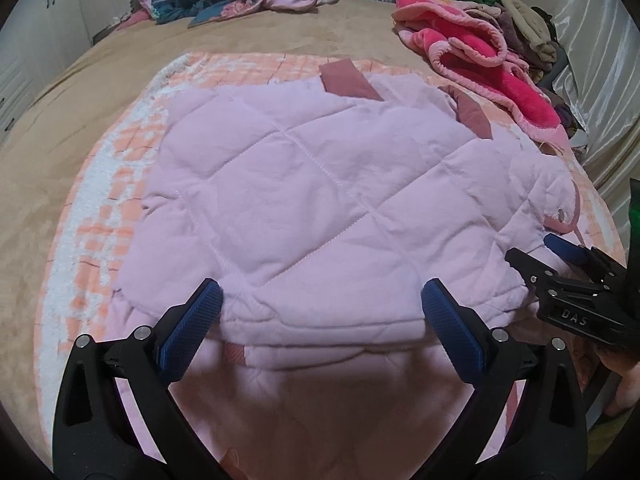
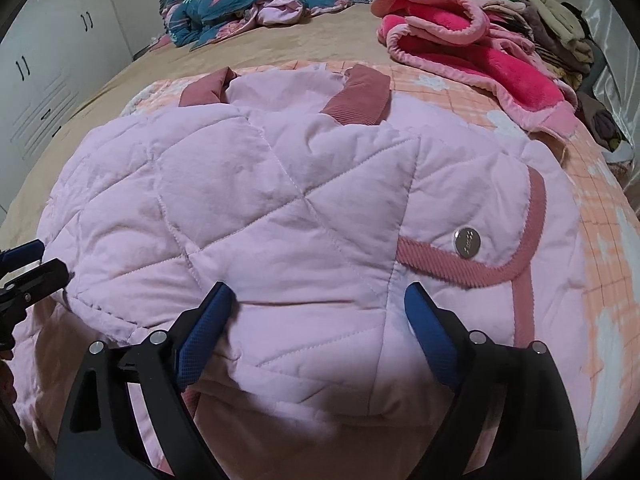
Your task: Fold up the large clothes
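Both grippers are parked low at the near edge of the jacket (image 1: 320,200), pointing away toward the far side of the bed (image 1: 80,128). Left gripper (image 1: 322,300) has its jaws spread wide, blue pads (image 1: 192,328) sitting right at the near fold, nothing pinched. Right gripper (image 2: 316,300) is the same deal: jaws wide apart, tips resting on the quilted fabric near the dark pink pocket trim (image 2: 480,268) and snap (image 2: 466,242). In the left view the right gripper (image 1: 560,264) pokes in from the right, just beside the jacket's right edge.

The jacket is pale pink, folded, lying flat on an orange checked blanket (image 1: 120,184) in the middle of the bed, dark pink cuffs (image 2: 356,96) at its far edge.

Room-wise: bare blanket and tan bedspread to the left and far side. Far right is crowded by a hot pink fleece (image 2: 480,60) and a clothes pile (image 1: 500,12); a teal floral quilt (image 2: 240,0) sits far left. White cabinets (image 2: 52,80) stand left of the bed.
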Demonstrator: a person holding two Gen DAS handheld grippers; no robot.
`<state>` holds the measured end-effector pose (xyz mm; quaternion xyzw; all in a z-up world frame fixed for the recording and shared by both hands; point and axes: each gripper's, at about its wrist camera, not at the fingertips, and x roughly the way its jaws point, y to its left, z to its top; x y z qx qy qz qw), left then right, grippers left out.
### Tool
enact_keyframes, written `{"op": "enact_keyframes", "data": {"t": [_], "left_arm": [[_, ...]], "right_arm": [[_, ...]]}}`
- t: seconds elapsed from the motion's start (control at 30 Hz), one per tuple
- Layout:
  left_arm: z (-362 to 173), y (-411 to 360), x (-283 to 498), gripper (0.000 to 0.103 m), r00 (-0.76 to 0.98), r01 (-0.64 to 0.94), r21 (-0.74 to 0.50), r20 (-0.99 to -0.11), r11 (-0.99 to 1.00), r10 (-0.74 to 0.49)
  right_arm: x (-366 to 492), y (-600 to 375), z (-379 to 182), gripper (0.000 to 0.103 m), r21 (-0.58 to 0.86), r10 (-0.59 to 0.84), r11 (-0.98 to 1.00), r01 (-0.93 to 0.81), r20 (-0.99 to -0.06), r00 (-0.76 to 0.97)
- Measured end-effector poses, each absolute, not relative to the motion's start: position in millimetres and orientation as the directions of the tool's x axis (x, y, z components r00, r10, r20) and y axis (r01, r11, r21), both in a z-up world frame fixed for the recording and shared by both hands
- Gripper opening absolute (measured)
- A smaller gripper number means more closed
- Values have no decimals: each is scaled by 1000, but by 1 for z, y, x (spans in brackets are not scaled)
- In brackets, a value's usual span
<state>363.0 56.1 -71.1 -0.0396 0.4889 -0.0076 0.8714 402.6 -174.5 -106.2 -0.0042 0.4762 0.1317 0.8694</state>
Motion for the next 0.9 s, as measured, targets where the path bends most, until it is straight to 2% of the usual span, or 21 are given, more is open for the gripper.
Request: {"op": "enact_keyframes", "data": {"t": [0.47,0.53,0.9], "left_arm": [[-53,59,330,95,541,-34,-90,-839,995,-58],[-49,58,326,95,545,-28,-91,-836,995,-61],[-34,53,301,95,570,-27,-90,-820,996,-59]], "right_arm": [[373,-191,-97,94,180,245,969,-172,-817,522],[367,-194,-93,98,202,263,964,-171,-801,537],[329,-211,-67,99,248,300,954,-170,-752,587]]}}
